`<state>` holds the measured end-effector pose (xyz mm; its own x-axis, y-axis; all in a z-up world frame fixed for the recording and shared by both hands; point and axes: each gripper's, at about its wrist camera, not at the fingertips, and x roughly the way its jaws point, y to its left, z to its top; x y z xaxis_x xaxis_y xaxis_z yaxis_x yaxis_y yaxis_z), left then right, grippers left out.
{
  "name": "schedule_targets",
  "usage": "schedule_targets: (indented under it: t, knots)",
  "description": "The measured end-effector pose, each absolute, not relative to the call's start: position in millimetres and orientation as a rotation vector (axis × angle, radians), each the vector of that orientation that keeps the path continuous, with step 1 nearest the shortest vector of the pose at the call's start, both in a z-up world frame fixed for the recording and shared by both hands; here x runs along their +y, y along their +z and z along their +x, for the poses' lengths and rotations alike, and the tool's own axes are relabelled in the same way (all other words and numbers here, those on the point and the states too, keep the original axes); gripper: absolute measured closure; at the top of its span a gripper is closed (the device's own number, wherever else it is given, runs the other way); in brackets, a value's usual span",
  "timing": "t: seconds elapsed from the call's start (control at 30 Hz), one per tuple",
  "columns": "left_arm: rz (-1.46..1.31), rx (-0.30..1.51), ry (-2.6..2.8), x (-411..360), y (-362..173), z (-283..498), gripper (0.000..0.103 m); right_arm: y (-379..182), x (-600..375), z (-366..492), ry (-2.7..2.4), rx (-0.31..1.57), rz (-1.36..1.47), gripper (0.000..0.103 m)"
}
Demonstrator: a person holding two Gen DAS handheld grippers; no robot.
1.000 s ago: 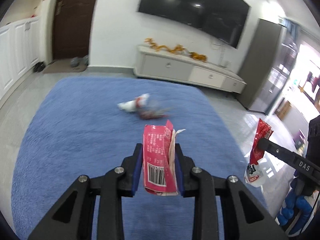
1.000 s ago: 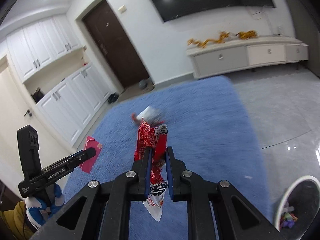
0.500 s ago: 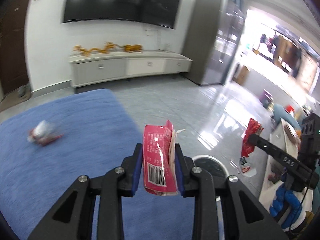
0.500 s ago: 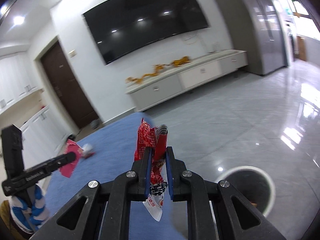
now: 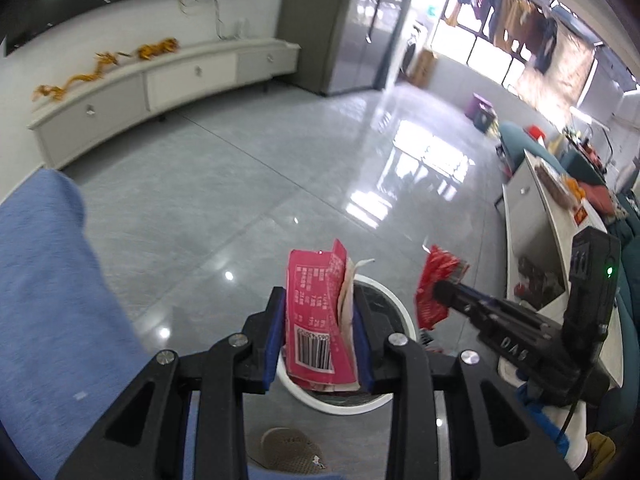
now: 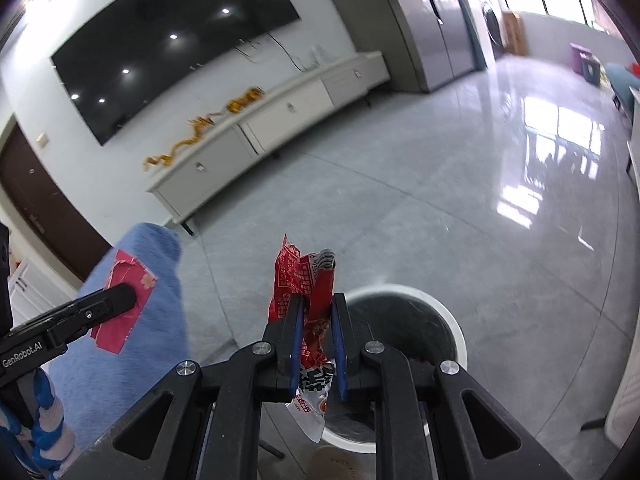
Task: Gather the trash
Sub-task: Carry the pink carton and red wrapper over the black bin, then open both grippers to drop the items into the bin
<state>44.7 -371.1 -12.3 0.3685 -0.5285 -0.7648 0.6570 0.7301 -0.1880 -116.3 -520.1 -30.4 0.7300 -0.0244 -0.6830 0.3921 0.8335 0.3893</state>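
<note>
A pink packet with a barcode (image 5: 316,312) stands upright between the blue pads of my left gripper (image 5: 320,300). The jaws are opening slightly, and the pads still touch the packet. Right behind and below it is a white-rimmed bin (image 5: 344,407) with a dark liner. My right gripper (image 6: 316,308) is shut on a crumpled red and white wrapper (image 6: 300,276), just in front of the same bin (image 6: 452,328). Each view shows the other gripper beside the bin: the right gripper (image 5: 440,292) with its red wrapper (image 5: 434,308), and the left gripper (image 6: 128,294) with its pink packet (image 6: 132,276).
A blue rug (image 5: 48,300) covers the floor to the left, and glossy grey tiles lie beyond the bin. A slipper (image 5: 288,450) sits at the bottom edge. A long white TV cabinet (image 5: 160,84) runs along the far wall. A white table (image 5: 536,216) stands at the right.
Both views have swung from the blue rug to the tiled floor, and the bin now sits just beyond both grippers. The trash left on the rug has gone out of view.
</note>
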Motion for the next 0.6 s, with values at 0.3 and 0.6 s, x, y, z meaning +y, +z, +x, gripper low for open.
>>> schedule_targets:
  t: [0.3,0.6]
  knots:
    - [0.126,1.062,-0.819,-417.7,-72.7,73.7,0.049,-86.7,-546.4,-100.8,-0.302,0.823,0.611,0.085]
    - [0.115,1.048,-0.809,-407.0,-72.8,76.0,0.048,-88.9,-537.9,-98.8,-0.340,0.847,0.597,0.074]
